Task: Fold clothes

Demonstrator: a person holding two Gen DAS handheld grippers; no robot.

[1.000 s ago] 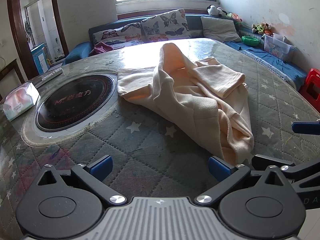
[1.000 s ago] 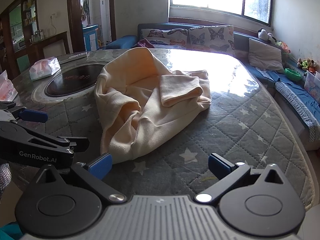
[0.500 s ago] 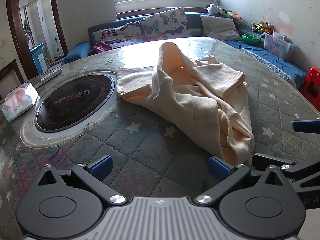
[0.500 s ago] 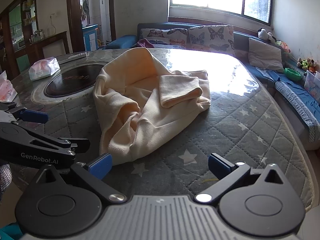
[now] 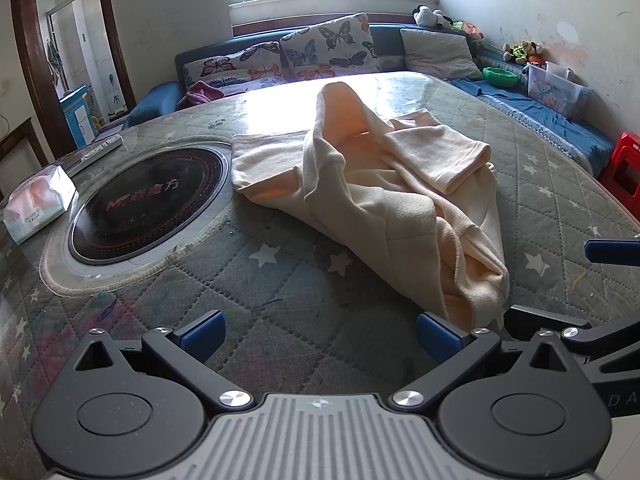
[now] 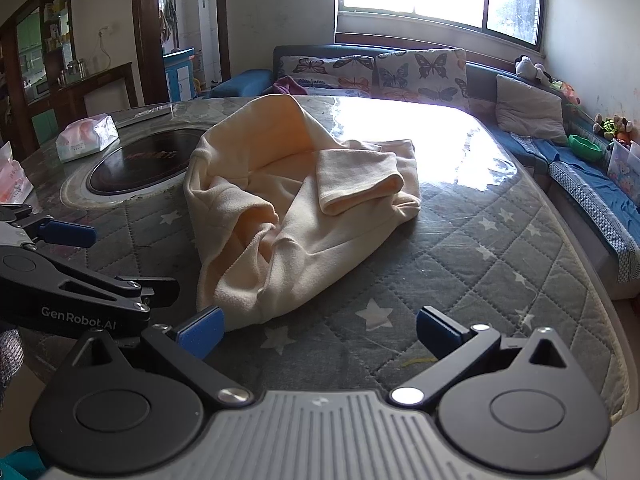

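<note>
A cream fleece garment (image 5: 384, 200) lies crumpled on the quilted table cover, one part standing up in a peak and a sleeve lying across it. It also shows in the right wrist view (image 6: 296, 208). My left gripper (image 5: 318, 334) is open and empty, low over the table, its right finger beside the garment's near corner. My right gripper (image 6: 318, 334) is open and empty, with its left finger beside that same corner. Each gripper shows at the edge of the other's view.
A round black induction plate (image 5: 148, 204) is set into the table left of the garment. A tissue pack (image 5: 36, 204) lies beyond it. A sofa with butterfly cushions (image 5: 320, 48) runs behind the table. The table edge (image 6: 600, 320) drops off at right.
Both grippers have edged slightly nearer to the garment's near corner. The garment has not moved.
</note>
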